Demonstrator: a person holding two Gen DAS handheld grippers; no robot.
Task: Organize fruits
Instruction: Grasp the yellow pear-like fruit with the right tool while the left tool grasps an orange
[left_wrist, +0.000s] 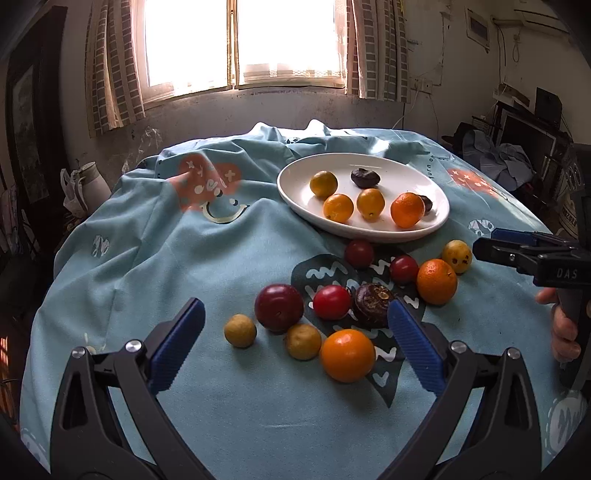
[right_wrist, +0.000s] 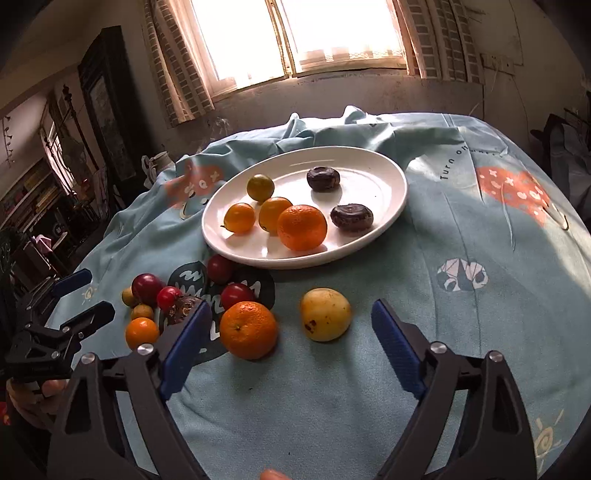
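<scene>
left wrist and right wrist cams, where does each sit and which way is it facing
Left wrist: sits on the left gripper, low at the table's near edge, facing the window across loose fruit; its open blue fingers show, with the right gripper at right.
Right wrist: sits on the right gripper, aimed the same way from further right; its open fingers show, with the left gripper at left.
Shared: the white plate and the blue cloth.

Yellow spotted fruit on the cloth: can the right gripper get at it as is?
Probably yes. The yellow spotted fruit lies just ahead of the open right gripper, nothing between them.
</scene>
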